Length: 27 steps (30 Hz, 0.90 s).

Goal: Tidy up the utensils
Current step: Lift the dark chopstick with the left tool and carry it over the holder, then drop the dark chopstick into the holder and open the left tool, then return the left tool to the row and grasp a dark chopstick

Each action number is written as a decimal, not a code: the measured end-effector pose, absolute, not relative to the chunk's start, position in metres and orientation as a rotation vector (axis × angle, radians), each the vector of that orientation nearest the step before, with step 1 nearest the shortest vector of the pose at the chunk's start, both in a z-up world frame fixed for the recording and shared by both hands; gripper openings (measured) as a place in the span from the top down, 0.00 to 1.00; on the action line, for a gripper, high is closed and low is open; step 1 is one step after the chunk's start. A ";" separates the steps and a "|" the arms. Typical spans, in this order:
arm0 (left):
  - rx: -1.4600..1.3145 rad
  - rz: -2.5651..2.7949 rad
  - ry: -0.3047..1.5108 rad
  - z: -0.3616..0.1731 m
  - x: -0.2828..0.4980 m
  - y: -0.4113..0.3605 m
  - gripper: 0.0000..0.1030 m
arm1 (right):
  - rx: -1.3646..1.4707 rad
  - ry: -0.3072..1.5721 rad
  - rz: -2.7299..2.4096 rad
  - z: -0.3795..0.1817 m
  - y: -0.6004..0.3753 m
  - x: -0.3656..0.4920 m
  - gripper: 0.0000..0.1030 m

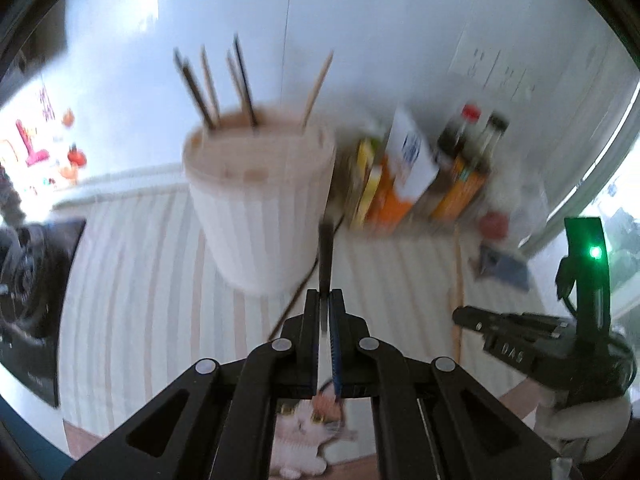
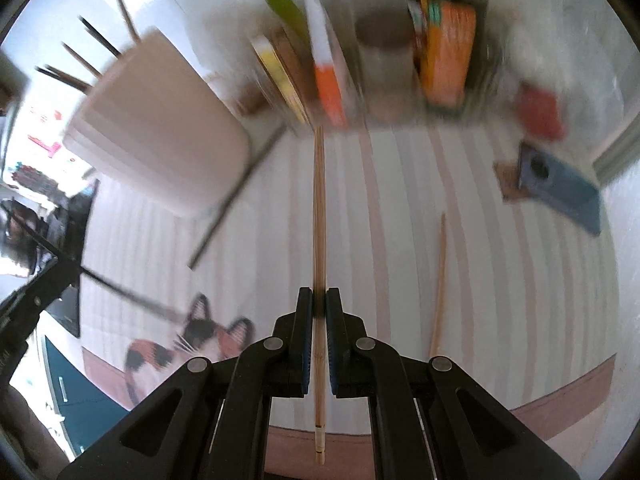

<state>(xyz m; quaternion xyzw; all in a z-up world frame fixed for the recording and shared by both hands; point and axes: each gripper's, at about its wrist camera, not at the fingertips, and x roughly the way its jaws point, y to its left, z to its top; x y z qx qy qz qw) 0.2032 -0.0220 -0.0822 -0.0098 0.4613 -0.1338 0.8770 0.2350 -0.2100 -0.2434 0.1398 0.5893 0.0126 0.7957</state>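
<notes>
Two grippers are working over a striped tablecloth [image 2: 400,208], and I am operating both from afar. My left gripper [image 1: 325,300] is clenching a dark chopstick [image 1: 326,256] that is pointing up past the white ribbed holder [image 1: 260,208], which is already carrying several dark and pale chopsticks [image 1: 224,84] standing in it. My right gripper [image 2: 319,300] is grasping a bamboo chopstick [image 2: 319,220] between its closed fingers, the stick running straight ahead toward the back of the table. Another bamboo chopstick [image 2: 439,280] is lying loose on the cloth to the right, and a dark chopstick [image 2: 236,196] is lying slanted just beside the holder's base. The only writing I am making out is "DAS" on the right gripper's body [image 1: 512,356], seen from the left wrist. Boxes and bottles [image 1: 420,168] along the wall are showing orange, yellow and blue packaging, but motion blur is making every label unreadable. A blue object [image 2: 560,184] with a dark round hole is lying near the far right edge; I cannot tell what it is. A cat picture [image 2: 192,340] is printed on the cloth, partly cut off by the gripper arms.
</notes>
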 end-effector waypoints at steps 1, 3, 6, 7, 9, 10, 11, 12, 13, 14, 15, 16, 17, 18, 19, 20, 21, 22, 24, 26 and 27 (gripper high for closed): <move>-0.021 -0.285 0.945 -0.076 0.208 -0.026 0.98 | 0.301 1.245 0.029 -0.235 -0.210 0.237 0.94; -0.029 -0.297 0.899 -0.058 0.210 -0.026 0.98 | 0.300 1.199 0.032 -0.214 -0.210 0.242 0.94; -0.035 -0.320 0.844 -0.031 0.211 -0.023 0.98 | 0.297 1.140 0.029 -0.187 -0.211 0.253 0.94; -0.037 -0.327 0.823 -0.026 0.213 -0.026 0.99 | 0.298 1.121 0.027 -0.180 -0.210 0.256 0.94; -0.041 -0.344 0.787 -0.010 0.218 -0.031 0.99 | 0.300 1.083 0.024 -0.163 -0.212 0.265 0.94; -0.046 -0.351 0.770 -0.004 0.220 -0.033 0.99 | 0.300 1.065 0.022 -0.154 -0.214 0.270 0.94; -0.047 -0.359 0.749 0.007 0.221 -0.033 1.00 | 0.301 1.042 0.021 -0.144 -0.216 0.274 0.94; -0.046 -0.364 0.728 0.017 0.221 -0.032 1.00 | 0.303 1.025 0.020 -0.137 -0.218 0.278 0.94; -0.048 -0.370 0.706 0.027 0.222 -0.033 1.00 | 0.303 1.008 0.020 -0.129 -0.219 0.281 0.94; -0.046 -0.376 0.692 0.033 0.223 -0.033 1.00 | 0.304 0.990 0.020 -0.121 -0.221 0.284 0.94; -0.043 -0.376 0.672 0.040 0.225 -0.035 1.00 | 0.307 0.972 0.020 -0.115 -0.222 0.286 0.94; -0.047 -0.381 0.657 0.048 0.226 -0.034 1.00 | 0.307 0.956 0.027 -0.107 -0.222 0.290 0.94; -0.049 -0.392 0.653 0.053 0.227 -0.033 1.00 | 0.310 0.938 0.030 -0.099 -0.221 0.293 0.94; -0.045 -0.403 0.655 0.055 0.228 -0.033 1.00 | 0.309 0.927 0.034 -0.092 -0.220 0.294 0.94; -0.040 -0.413 0.666 0.054 0.228 -0.032 0.99 | 0.306 0.922 0.038 -0.088 -0.218 0.296 0.94; -0.042 -0.418 0.689 0.049 0.229 -0.030 0.98 | 0.306 0.921 0.038 -0.085 -0.218 0.298 0.94; -0.041 -0.421 0.708 0.044 0.230 -0.028 0.96 | 0.309 0.927 0.038 -0.084 -0.217 0.298 0.94; -0.040 -0.425 0.742 0.032 0.232 -0.025 0.91 | 0.311 0.941 0.041 -0.087 -0.217 0.298 0.94; -0.043 -0.408 0.807 0.006 0.236 -0.020 0.65 | 0.320 0.980 0.038 -0.101 -0.218 0.294 0.94; -0.058 -0.376 0.877 -0.028 0.241 -0.015 0.44 | 0.328 1.032 0.019 -0.125 -0.222 0.288 0.94; -0.052 -0.354 0.912 -0.050 0.245 -0.013 0.44 | 0.339 1.073 0.002 -0.143 -0.226 0.284 0.94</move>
